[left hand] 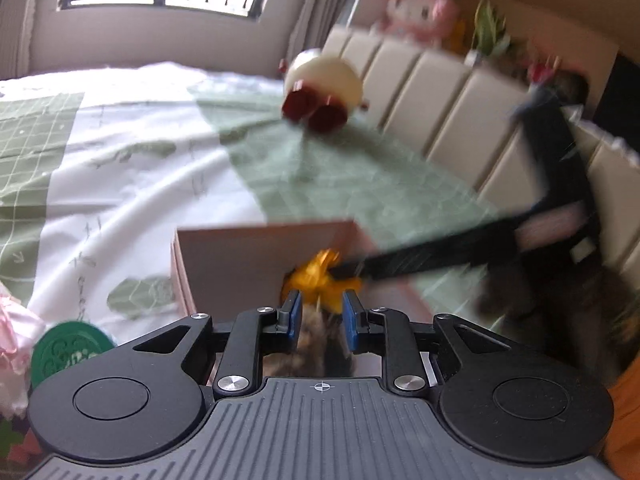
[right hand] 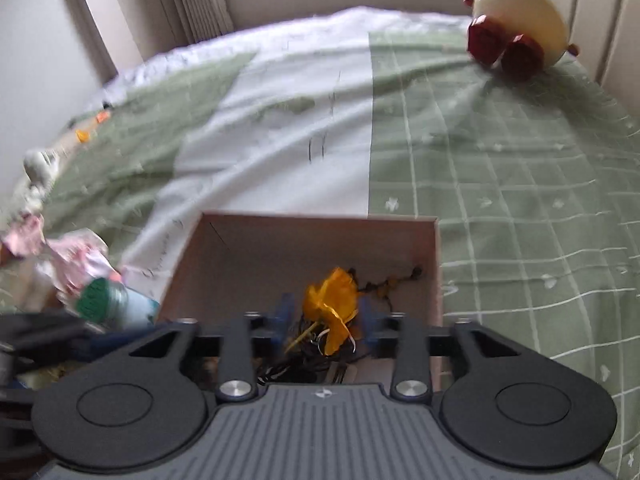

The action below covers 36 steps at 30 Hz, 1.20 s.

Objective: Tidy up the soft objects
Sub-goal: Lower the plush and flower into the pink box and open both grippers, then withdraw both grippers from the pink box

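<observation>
We have the right gripper (right hand: 325, 316) over the box (right hand: 436, 264), jaws parted around the orange flower (right hand: 332, 300). Left gripper (left hand: 319, 312) jaws clamp brown fur (left hand: 316, 340).

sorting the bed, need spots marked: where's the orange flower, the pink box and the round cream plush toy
orange flower (right hand: 332, 300): right wrist view, on its crumpled orange petals.
pink box (right hand: 312, 240): right wrist view, on the bare inner back wall.
round cream plush toy (right hand: 520, 12): right wrist view, on its cream body above the two dark red feet.
</observation>
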{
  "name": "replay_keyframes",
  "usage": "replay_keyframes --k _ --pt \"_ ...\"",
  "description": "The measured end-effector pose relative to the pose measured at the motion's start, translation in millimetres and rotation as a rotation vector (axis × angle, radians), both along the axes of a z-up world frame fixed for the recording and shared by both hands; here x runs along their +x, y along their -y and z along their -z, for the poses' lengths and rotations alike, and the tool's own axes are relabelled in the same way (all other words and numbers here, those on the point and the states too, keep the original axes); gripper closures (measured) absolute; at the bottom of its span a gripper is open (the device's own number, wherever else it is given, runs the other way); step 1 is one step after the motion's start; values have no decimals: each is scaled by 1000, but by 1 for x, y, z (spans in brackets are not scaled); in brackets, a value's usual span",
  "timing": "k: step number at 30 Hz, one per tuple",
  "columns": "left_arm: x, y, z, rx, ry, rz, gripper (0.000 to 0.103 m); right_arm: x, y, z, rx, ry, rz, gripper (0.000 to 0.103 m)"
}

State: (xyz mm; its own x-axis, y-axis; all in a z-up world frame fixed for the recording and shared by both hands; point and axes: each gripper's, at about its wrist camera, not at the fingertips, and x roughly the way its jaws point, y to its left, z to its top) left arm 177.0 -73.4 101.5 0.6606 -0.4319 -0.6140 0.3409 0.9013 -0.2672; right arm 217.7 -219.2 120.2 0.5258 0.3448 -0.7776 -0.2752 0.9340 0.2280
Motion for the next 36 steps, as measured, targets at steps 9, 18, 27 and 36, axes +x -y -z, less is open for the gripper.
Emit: replay_keyframes --k 9,18,27,36 --pt "31 43 38 203 -131 -33 82 -46 28 -29 8 86 47 56" --pt "29 54 30 164 -121 -50 82 -79 48 -30 2 122 135 56" --pt "-62 8 -14 78 139 -60 82 -111 15 -45 7 210 83 54" --pt "-140 -78 -10 68 208 -259 82 -148 -58 -29 -23 242 -66 52"
